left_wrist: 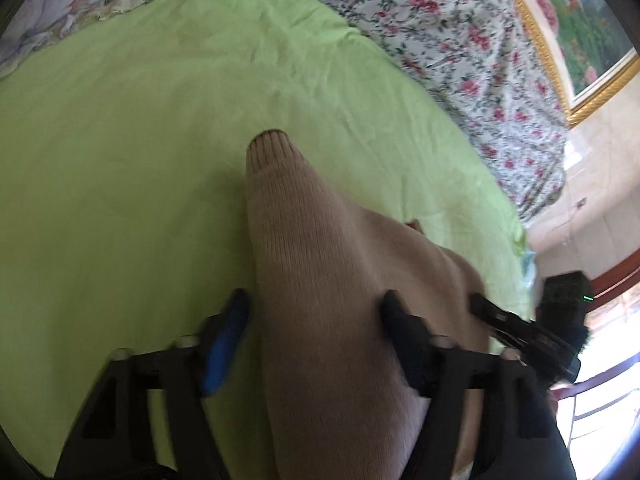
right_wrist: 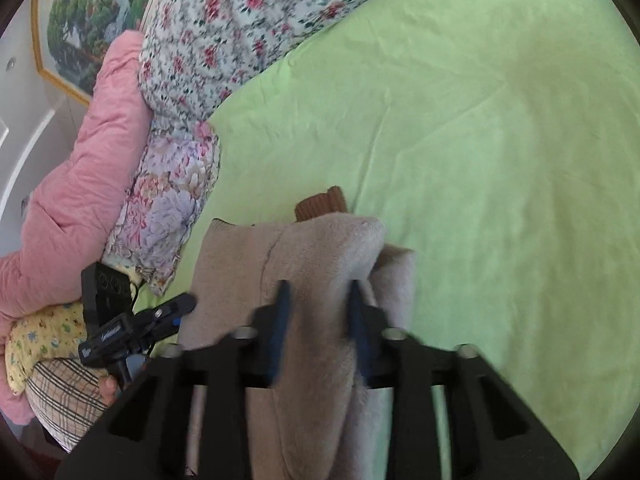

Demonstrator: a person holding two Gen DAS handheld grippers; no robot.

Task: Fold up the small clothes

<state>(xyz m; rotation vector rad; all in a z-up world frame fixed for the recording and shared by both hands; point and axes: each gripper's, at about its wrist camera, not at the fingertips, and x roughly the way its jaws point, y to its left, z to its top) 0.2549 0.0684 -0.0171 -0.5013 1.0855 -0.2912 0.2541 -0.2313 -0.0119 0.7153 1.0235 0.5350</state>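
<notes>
On the green sheet (right_wrist: 500, 160) near its edge by the flowered quilt (right_wrist: 224, 40), we hold the beige sweater (left_wrist: 320, 280). Our left gripper (left_wrist: 316, 308) stands wide around the sleeve, perhaps not pinching. Our right gripper (right_wrist: 318, 304) is narrowed on a bunched fold, probably to carry it over.

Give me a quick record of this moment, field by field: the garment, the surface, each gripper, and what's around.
garment: beige knit sweater, sleeve with ribbed cuff pointing away
surface: green sheet
left gripper: fingers wide apart, sleeve lying between them
right gripper: fingers either side of a bunched fold of the sweater, grip unclear
darker cuff: brown ribbed edge beyond the fold
surroundings: floral quilt, pink duvet, framed painting
</notes>
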